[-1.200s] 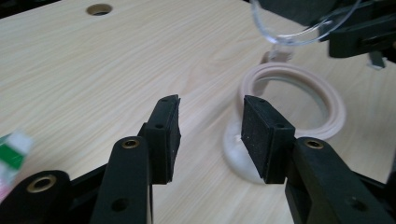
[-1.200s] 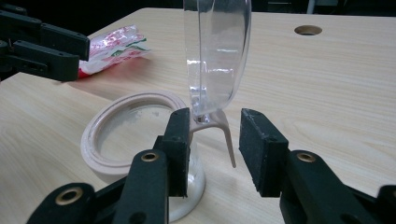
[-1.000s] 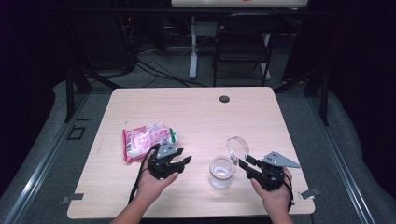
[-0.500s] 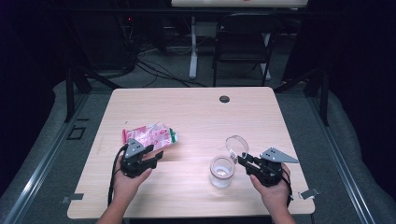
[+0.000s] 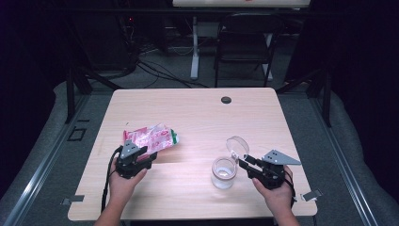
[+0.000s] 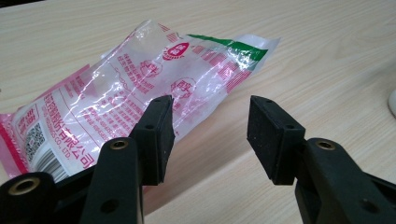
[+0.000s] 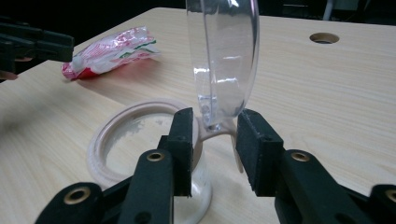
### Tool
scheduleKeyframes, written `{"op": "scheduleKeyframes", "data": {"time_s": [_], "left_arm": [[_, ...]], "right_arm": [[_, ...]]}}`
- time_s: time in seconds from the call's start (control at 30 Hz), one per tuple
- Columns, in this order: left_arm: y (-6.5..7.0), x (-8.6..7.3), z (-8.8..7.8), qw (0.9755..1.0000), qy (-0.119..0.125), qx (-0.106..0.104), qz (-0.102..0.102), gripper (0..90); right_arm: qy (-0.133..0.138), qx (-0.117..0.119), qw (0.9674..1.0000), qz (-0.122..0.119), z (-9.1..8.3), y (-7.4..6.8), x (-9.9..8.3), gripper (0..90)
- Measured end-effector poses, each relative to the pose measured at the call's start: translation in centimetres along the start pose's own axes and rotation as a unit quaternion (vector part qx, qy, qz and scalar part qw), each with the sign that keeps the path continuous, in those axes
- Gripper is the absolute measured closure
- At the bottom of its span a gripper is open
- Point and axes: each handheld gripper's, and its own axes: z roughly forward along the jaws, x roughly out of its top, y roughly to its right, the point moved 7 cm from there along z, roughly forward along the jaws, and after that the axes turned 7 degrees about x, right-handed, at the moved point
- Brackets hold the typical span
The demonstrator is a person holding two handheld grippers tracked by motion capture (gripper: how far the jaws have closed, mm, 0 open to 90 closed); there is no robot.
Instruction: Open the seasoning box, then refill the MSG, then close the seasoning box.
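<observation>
Clearly you have split the work between your hands: your right gripper (image 7: 214, 140) sits at the hinge of the jar (image 5: 223, 172), its jaws either side of the tab where the clear lid (image 7: 224, 56) stands tipped up, so the mouth is open and steadied. Those jaws have just been opening, and I cannot tell whether the pads press on the hinge or merely flank it. Your left gripper (image 6: 210, 128) is released, jaws parted over the near edge of the pink packet (image 6: 140, 93), which lies flat on the table (image 5: 197, 108) well apart from the jar. Nothing is pinched yet; one pad overlaps the wrapper, the other hangs over bare wood, probably lining up a grab.
</observation>
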Motion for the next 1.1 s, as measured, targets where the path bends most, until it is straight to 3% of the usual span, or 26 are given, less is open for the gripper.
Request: {"op": "scheduleKeyframes", "data": {"time_s": [0.13, 0.27, 0.37, 0.47, 0.67, 0.9, 1.1], "left_arm": [[-0.4, -0.1, 0.0, 0.9999, 0.002, 0.011, 0.003, 49.6], [-0.6, -0.1, 0.0, 0.9999, 0.005, 0.008, -0.006, 49.6], [-0.7, -0.2, 0.0, 0.9998, 0.003, 0.017, 0.000, 49.3], [-0.6, -0.2, 0.1, 1.0000, 0.004, 0.008, 0.001, 48.7], [-0.6, -0.4, 0.3, 0.9999, 0.001, 0.011, 0.011, 47.8], [-0.6, -0.2, 0.5, 0.9998, 0.004, 0.015, 0.008, 43.3], [-0.5, -0.1, 1.0, 0.9992, 0.002, 0.029, 0.026, 42.2]], "right_arm": [[-0.012, -0.003, 0.9999, 0.004, -0.6, 0.1, -0.5, 64.9], [-0.014, -0.011, 0.9998, 0.006, -1.2, 0.5, -0.9, 63.3], [-0.016, -0.017, 0.9997, 0.006, -1.5, 0.8, -1.2, 62.4], [-0.021, -0.025, 0.9994, 0.007, -1.6, 1.3, -1.4, 61.3], [-0.029, -0.035, 0.9989, 0.011, -1.4, 1.9, -2.0, 60.2], [-0.033, -0.043, 0.9984, 0.013, -1.3, 2.2, -2.3, 57.9], [-0.030, -0.049, 0.9983, 0.015, -1.2, 2.4, -2.4, 56.6]]}}
